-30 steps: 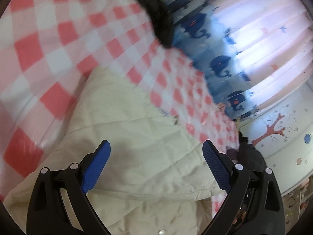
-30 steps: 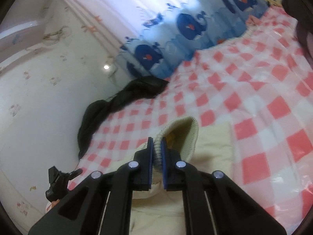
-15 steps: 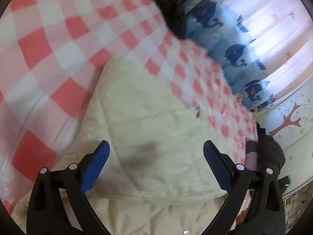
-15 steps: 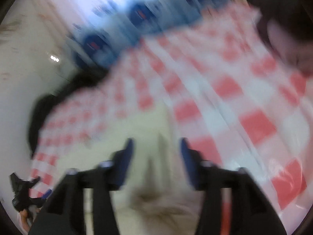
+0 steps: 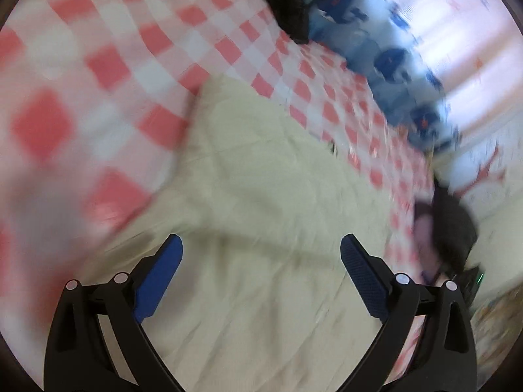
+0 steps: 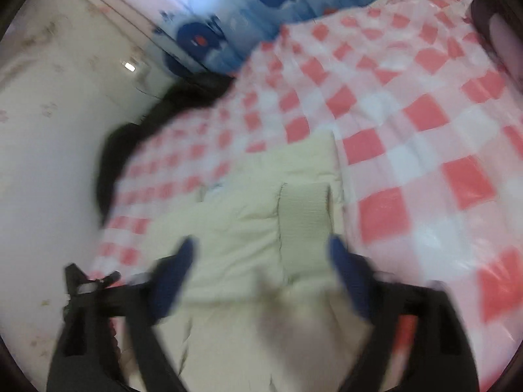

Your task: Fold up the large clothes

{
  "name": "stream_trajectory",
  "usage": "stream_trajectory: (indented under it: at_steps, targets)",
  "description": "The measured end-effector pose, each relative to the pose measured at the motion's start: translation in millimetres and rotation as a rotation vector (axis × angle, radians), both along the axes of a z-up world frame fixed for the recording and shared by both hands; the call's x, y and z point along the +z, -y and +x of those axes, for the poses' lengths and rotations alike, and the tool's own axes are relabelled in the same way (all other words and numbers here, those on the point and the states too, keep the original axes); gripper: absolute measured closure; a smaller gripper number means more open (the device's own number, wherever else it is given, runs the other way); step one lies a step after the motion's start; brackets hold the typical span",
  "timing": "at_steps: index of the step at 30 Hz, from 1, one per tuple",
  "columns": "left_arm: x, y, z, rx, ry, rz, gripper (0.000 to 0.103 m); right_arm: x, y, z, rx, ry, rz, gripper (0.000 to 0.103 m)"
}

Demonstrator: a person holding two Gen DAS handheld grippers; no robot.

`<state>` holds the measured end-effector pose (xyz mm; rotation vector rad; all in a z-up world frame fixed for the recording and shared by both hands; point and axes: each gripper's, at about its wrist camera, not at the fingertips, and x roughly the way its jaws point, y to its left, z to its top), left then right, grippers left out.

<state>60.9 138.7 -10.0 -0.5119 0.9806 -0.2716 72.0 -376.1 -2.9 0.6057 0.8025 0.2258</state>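
A cream quilted garment (image 5: 268, 196) lies spread on the red-and-white checked cover (image 5: 108, 65). My left gripper (image 5: 261, 248) hangs open above it, nothing between its blue pads. In the right wrist view the same garment (image 6: 242, 215) lies folded, its ribbed cuff (image 6: 304, 215) flat on top. My right gripper (image 6: 261, 251) is over the cuff with its jaws opening wide; the cuff lies loose between them, untouched by the pads. Both views are blurred.
A dark garment (image 5: 281, 3) lies at the far edge of the cover, also seen as a dark garment (image 6: 147, 137) by the wall. Blue whale-print curtains (image 5: 385, 55) hang behind. A person's dark sleeve (image 5: 454, 228) is at the right.
My right gripper was shut on the ribbed cuff and has let it go; the cuff now lies flat on the garment. My left gripper stayed open and shifted across the garment.
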Motion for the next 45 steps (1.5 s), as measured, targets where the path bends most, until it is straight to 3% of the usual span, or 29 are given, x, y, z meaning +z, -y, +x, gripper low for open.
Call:
stream_trajectory:
  at_steps: [2, 4, 11, 16, 23, 27, 31, 33, 37, 40, 43, 45]
  targets:
    - [11.7, -21.9, -45.4, -0.032, 0.016, 0.079, 0.010, 1.0, 21.7, -41.4, 0.019, -0.033, 0.003, 0.009]
    - [15.8, -42.9, -80.3, -0.047, 0.003, 0.083, 0.010, -10.5, 42.5, -72.4, 0.034, -0.108, 0.017, 0.009]
    - [-0.6, -118.0, -193.1, -0.005, -0.082, -0.094, 0.010, -65.9, 51.5, -179.8, 0.129, -0.295, 0.186, 0.009]
    - [-25.9, -143.3, -234.0, 0.002, -0.137, -0.241, 0.010, -83.9, 26.4, -224.0, 0.214, -0.358, 0.259, 0.008]
    - [-63.4, -134.0, -247.5, -0.055, -0.225, -0.365, 0.010, -92.5, 11.9, -253.7, 0.297, -0.408, 0.330, 0.008]
    - [-75.9, -121.7, -251.0, -0.079, -0.273, -0.358, 0.009, -99.1, 16.4, -256.9, 0.291, -0.400, 0.413, 0.008]
    - [-68.8, -116.9, -256.4, -0.087, -0.264, -0.311, 0.009, -100.8, 24.7, -266.1, 0.304, -0.369, 0.501, 0.008]
    - [-68.6, -121.6, -255.7, -0.063, -0.271, -0.276, 0.009, -97.5, 22.4, -267.8, 0.323, -0.357, 0.509, 0.008]
    - [-78.3, -120.9, -249.1, -0.038, -0.316, -0.286, 0.009, -97.9, 18.0, -266.2, 0.345, -0.363, 0.508, 0.008]
    - [-71.8, -108.6, -247.1, -0.091, -0.271, -0.375, 0.009, -101.8, 14.9, -261.4, 0.348, -0.378, 0.501, 0.008]
    - [-55.5, -106.0, -247.4, -0.136, -0.149, -0.514, 0.009, -106.6, 10.4, -257.8, 0.354, -0.389, 0.514, 0.008]
    - [-53.3, -107.1, -244.8, -0.113, -0.137, -0.462, 0.009, -103.1, 9.1, -259.3, 0.382, -0.349, 0.550, 0.008]
